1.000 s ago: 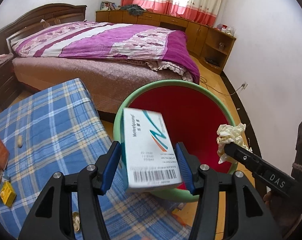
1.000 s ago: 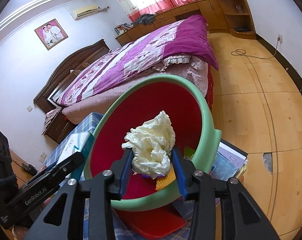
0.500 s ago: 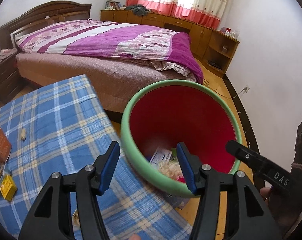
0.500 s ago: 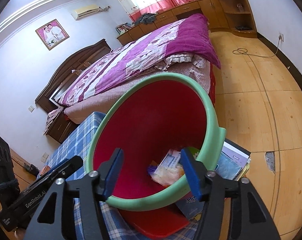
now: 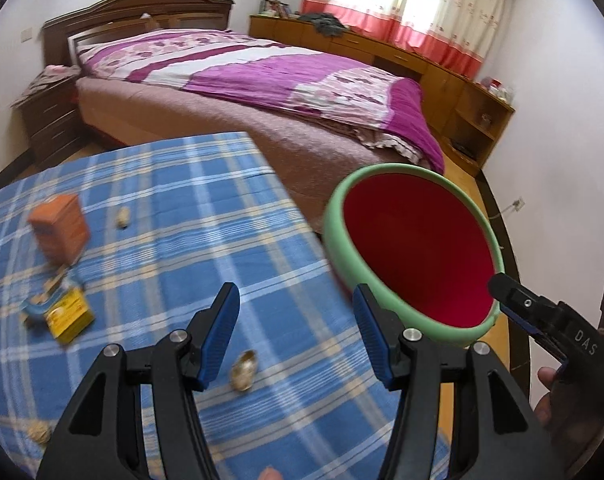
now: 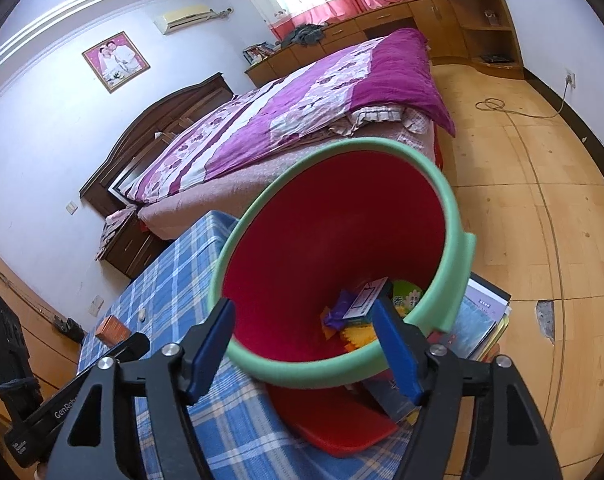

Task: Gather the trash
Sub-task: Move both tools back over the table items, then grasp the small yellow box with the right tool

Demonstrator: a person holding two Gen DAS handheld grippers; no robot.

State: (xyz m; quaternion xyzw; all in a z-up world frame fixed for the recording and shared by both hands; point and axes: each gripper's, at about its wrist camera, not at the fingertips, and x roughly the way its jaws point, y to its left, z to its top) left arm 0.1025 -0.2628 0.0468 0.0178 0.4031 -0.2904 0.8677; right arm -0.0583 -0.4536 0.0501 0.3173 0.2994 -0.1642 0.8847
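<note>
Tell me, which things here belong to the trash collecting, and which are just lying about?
Job:
- red bin
- orange box
- yellow box
- nut shell
- left gripper, open
- right gripper, open

Lying about:
- bed
- books

I see blue plaid tablecloth, red bin with green rim, orange box, purple-pink floral quilt.

Smooth plastic bin, woven checked tablecloth.
</note>
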